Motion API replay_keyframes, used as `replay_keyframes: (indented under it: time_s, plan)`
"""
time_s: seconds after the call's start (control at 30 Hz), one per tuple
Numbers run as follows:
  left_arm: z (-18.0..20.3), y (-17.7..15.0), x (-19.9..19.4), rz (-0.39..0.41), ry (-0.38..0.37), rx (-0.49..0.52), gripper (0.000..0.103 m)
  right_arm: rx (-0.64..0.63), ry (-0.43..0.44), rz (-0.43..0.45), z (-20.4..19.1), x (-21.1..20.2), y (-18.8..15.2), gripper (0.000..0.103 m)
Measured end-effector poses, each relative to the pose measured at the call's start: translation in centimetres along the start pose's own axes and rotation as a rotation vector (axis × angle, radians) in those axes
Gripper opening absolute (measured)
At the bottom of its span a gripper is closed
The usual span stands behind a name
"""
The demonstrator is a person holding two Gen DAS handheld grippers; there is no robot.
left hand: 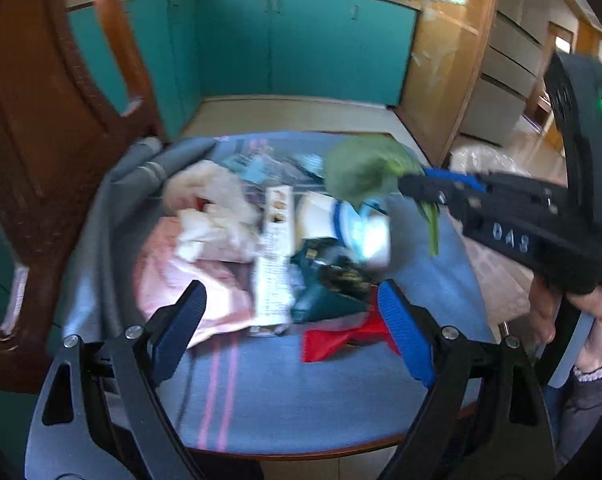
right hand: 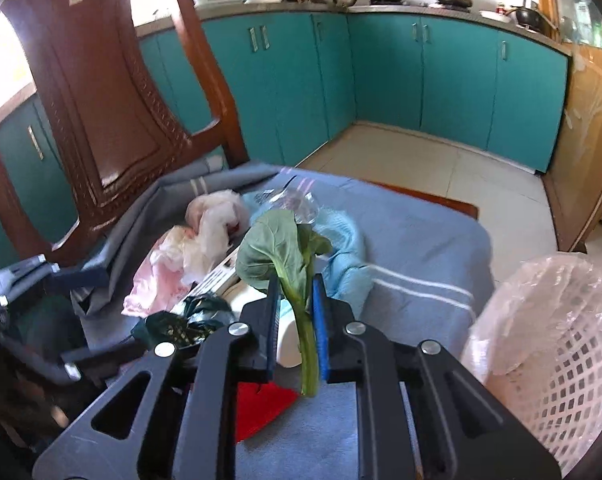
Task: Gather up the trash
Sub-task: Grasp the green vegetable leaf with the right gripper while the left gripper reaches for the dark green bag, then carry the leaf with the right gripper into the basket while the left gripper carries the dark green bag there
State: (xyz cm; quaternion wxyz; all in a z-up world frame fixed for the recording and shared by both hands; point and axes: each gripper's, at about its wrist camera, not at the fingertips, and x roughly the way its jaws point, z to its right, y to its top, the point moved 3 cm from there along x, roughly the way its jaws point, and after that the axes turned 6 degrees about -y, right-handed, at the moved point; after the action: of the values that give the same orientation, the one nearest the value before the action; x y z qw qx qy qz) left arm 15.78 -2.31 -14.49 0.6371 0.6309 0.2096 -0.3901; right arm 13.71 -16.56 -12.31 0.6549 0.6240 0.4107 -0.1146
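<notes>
While the desk (left hand: 285,412) lies littered under its blue cloth:
Right claw (right hand: 295,312): pressed together on the stalk of a green vegetable leaf (right hand: 277,252), leaf blade raised above the clutter.
Left claw (left hand: 293,320): spread wide, hovering over the red wrapper (left hand: 333,340), gripping nothing.
Basket (right hand: 561,360): plastic-lined, white, right of the leaf.
</notes>
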Motion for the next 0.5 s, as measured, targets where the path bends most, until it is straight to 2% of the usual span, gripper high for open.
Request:
replay_keyframes:
  time_s: [0.1, 0.3, 0.33, 0.37, 0.4, 0.43, 0.5]
  plan:
    - [1.3, 0.0, 1.1, -0.011, -0.017, 0.021, 0.094, 0.016, -0.011, 0.008, 0.6, -0.4, 0.1, 0.016]
    - [2.2, -0.3, 4.3, -0.070, 0.059, 0.047, 0.093, 0.029, -0.027, 0.022, 1.1, -0.9, 0.2, 0.016]
    - [2.2, -0.4, 4.5, -0.076, 0.065, 0.047, 0.090, 0.029, -0.027, 0.024, 1.1, -1.0, 0.2, 0.016]
    - [2.3, -0.5, 4.7, -0.081, 0.066, 0.047, 0.075, 0.029, -0.031, 0.029, 1.2, -1.2, 0.2, 0.016]
    - [2.2, -0.7, 4.9, -0.090, 0.060, 0.046, 0.067, 0.029, -0.032, 0.032, 1.3, -1.3, 0.2, 0.016]
    - [2.2, -0.7, 5.1, -0.102, 0.050, 0.040, 0.062, 0.031, -0.031, 0.036, 1.4, -1.5, 0.2, 0.016]
    - [2.1, -0.8, 4.9, -0.087, 0.040, 0.029, 0.061, 0.038, -0.029, 0.045, 1.5, -1.8, 0.3, 0.016]
